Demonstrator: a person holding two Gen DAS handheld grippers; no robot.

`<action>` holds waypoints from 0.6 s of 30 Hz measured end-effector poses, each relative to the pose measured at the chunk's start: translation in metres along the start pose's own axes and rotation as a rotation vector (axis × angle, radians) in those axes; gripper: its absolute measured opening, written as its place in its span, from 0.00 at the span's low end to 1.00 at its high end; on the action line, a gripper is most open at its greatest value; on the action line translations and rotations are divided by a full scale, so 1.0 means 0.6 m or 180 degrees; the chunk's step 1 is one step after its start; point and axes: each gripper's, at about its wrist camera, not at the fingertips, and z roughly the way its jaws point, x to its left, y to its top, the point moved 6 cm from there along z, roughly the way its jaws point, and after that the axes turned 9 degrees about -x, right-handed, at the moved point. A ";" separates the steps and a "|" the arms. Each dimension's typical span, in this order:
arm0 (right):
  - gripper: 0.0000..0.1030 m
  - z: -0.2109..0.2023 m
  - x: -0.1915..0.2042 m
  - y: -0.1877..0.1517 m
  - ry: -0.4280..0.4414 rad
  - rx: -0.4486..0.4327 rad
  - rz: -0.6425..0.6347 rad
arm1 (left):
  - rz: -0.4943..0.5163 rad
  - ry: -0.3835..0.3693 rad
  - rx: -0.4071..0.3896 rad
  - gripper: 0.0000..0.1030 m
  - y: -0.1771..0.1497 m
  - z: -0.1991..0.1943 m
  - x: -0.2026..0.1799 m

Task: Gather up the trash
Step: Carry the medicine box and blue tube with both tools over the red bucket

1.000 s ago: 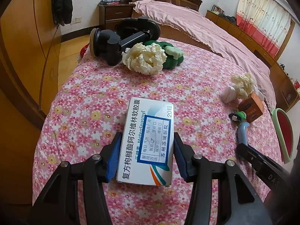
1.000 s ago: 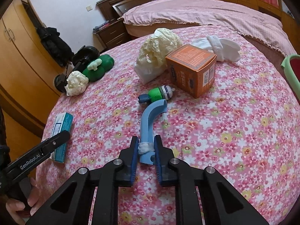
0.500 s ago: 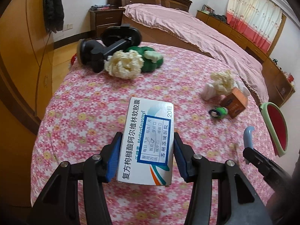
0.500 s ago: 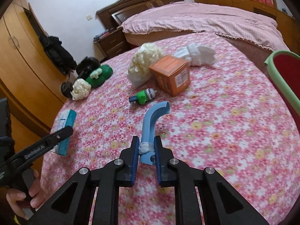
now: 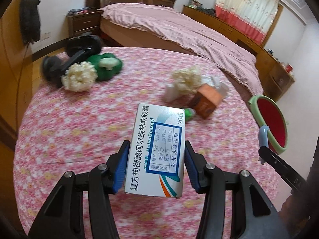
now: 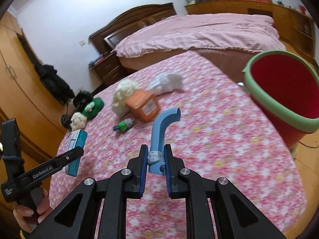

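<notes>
My left gripper [image 5: 156,155] is shut on a white and teal medicine box [image 5: 157,149] and holds it above the pink floral table [image 5: 79,123]. The box also shows in the right wrist view [image 6: 74,151]. My right gripper [image 6: 156,155] is shut on a curved blue plastic piece [image 6: 162,127], lifted off the table; its tip shows in the left wrist view [image 5: 263,135]. A red bin with a green rim [image 6: 283,87] stands past the table's right edge, also seen in the left wrist view [image 5: 269,123].
On the table lie an orange box [image 6: 143,105], two crumpled tissue balls [image 6: 124,95] [image 6: 78,120], a white cloth [image 6: 167,83], a small green bottle [image 6: 124,124], a green toy [image 6: 93,106] and a black holder [image 5: 79,49]. A bed [image 6: 199,33] stands behind.
Both grippers have risen and swung right with their objects. The red bin has come much closer in both views.
</notes>
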 end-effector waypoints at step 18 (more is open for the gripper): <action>0.15 -0.049 -0.164 0.064 -0.0393 -0.0375 0.0532 | 0.0642 -0.0621 0.0152 0.51 0.035 0.064 -0.231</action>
